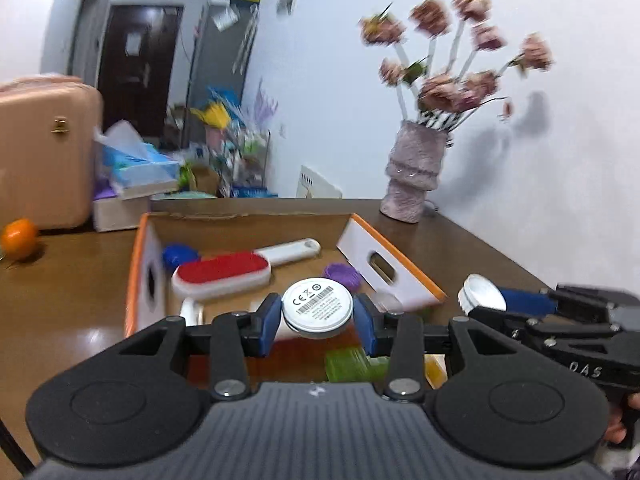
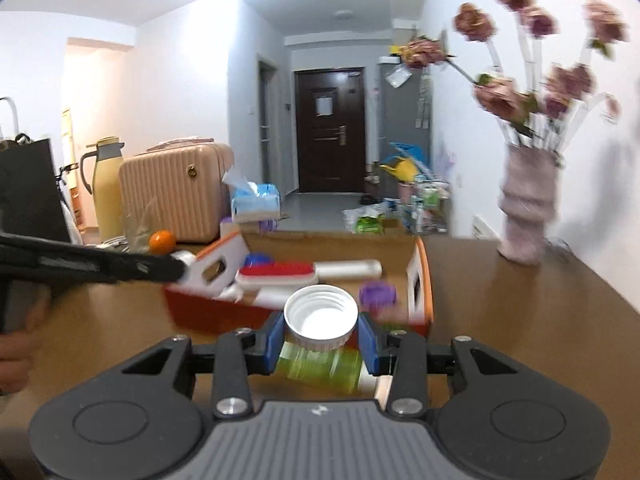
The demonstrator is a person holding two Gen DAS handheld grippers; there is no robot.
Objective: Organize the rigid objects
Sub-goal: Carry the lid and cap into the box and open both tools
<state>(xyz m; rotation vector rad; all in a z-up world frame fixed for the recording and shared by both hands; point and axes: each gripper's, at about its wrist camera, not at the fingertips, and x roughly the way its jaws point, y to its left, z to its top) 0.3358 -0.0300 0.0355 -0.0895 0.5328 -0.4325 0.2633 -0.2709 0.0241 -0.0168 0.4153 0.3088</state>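
My left gripper (image 1: 317, 316) is shut on a white round puck with a barcode label (image 1: 317, 306), held above the near end of an orange-edged cardboard box (image 1: 132, 280). My right gripper (image 2: 321, 330) is shut on a white screw cap (image 2: 321, 316), open side up, held over the box's near edge (image 2: 428, 280); it also shows in the left wrist view (image 1: 482, 294). Inside the box lie a red-and-white lint brush (image 1: 224, 274), a blue cap (image 1: 180, 255), a purple cap (image 1: 341, 275) and a green ribbed item (image 1: 348, 364).
A pink vase with flowers (image 1: 416, 172) stands at the back right of the brown table (image 1: 64, 300). An orange (image 1: 19, 239), a pink suitcase (image 1: 44, 156) and a tissue box (image 1: 140, 172) are at the left. A yellow thermos (image 2: 106, 184) stands further left.
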